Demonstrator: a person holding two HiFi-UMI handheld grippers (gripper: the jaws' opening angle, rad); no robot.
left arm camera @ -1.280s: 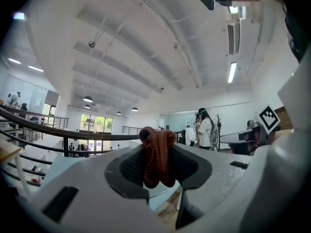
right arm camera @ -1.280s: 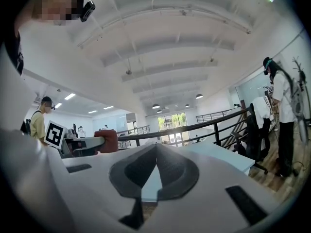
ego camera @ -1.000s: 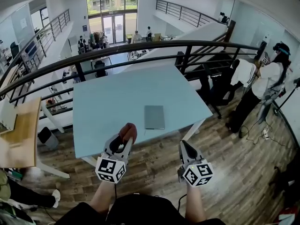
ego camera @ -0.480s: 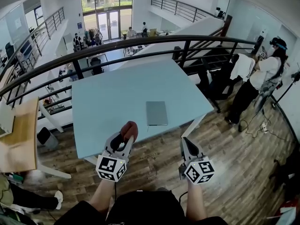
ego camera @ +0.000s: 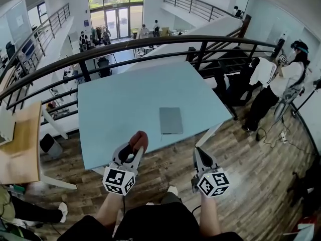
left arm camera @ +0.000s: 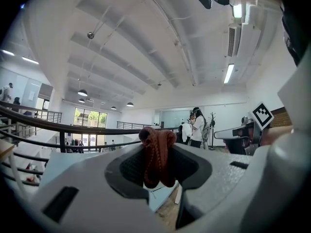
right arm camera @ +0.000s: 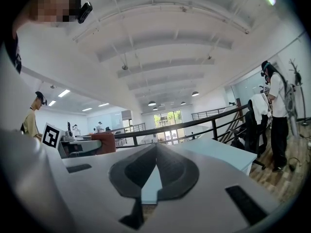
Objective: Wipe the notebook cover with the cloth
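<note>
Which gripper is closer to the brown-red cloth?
Left: the left gripper holds the bunched reddish-brown cloth in its jaws. The right gripper hangs apart, to the cloth's right.

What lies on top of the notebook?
Nothing: the notebook is bare on top. The cloth is clamped in the left gripper, away from it. The underside is hidden.

The head view looks steeply down from over the table's near edge, taking in the whole tabletop, the left gripper and the right gripper. Each gripper view sits close behind its own jaws, facing forward and tilted up — the left past its cloth. All three share the tabletop and the black railing.
</note>
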